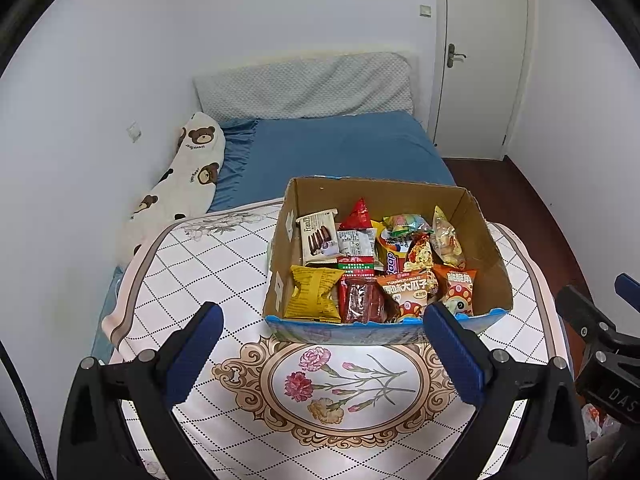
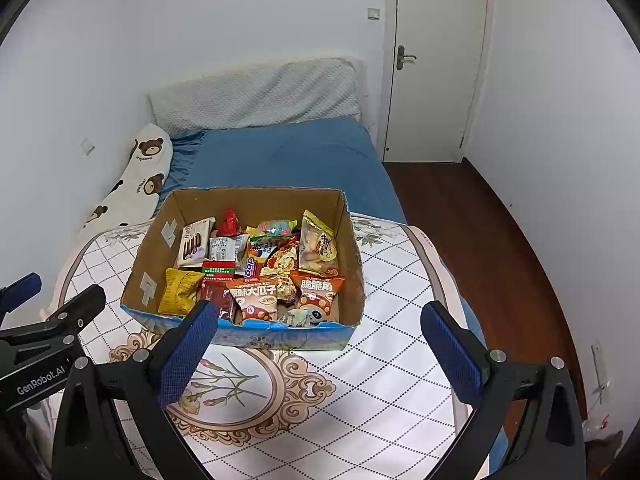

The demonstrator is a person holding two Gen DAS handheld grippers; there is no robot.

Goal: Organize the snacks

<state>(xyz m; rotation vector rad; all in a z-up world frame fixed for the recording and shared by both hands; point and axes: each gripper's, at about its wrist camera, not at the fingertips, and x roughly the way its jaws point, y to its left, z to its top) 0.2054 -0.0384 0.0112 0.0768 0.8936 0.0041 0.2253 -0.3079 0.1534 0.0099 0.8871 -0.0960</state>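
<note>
A cardboard box (image 1: 486, 240) with a blue front wall stands on a quilted floral mat (image 1: 224, 264); it also shows in the right wrist view (image 2: 352, 252). It holds several snack packs: a yellow bag (image 1: 314, 294), a dark red pack (image 1: 362, 300), an orange seed bag (image 1: 408, 290), a white biscuit pack (image 1: 318, 236). My left gripper (image 1: 324, 320) is open and empty, just in front of the box. My right gripper (image 2: 320, 320) is open and empty at the box's front wall. The right gripper shows at the edge of the left wrist view (image 1: 592, 320).
The mat lies on a bed with a blue sheet (image 1: 340, 148), a grey pillow (image 1: 308, 88) and a bear-print cushion (image 1: 188, 176) by the left wall. A white door (image 1: 480, 60) and dark wood floor (image 2: 480, 240) are on the right.
</note>
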